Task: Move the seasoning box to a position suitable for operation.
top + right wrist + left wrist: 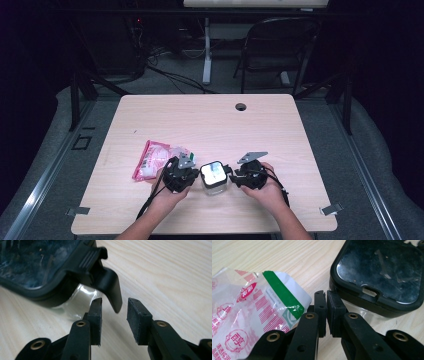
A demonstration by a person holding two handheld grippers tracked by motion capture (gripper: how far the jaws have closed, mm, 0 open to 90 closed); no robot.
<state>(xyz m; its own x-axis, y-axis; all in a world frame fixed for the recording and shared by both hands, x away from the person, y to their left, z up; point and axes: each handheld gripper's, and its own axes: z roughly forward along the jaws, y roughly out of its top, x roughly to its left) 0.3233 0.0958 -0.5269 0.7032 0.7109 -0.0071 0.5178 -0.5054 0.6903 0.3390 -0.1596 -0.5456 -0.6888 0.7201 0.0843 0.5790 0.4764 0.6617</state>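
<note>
Nearest, two handheld grippers at the front edge of the table [210,115], flanking a clear container [214,186] with a black clip-on lid [379,272].

Left gripper [326,312]: just left of the container, jaws closed pad to pad, nothing seen between them; tips just beside the lid's rim, contact not discernible. Judged to be bracing the container.

Right gripper [114,315]: just right of the container, jaws parted to a middling gap, nothing clamped. Latch flap [110,287] of the lid swung outward and hanging down, its lower tip level with the gap between the pads [96,312] but not pressed by them.

Container: landmark item, lid seated on top, clear wall visible beneath the rim, standing on the wood between both grippers.

Left of the container, behind the left gripper: pink-and-white printed pouch [155,160] with green stripe, lying flat, untouched.

Beyond the container: bare tabletop, cable hole [241,106] near the far edge; folding chair [280,50] on the floor behind.

Step in hand, as judged: unlatching the lid, right-side latch apparently freed. Next move likely calls for working any remaining latches, then lifting the lid while the container is held steady.
</note>
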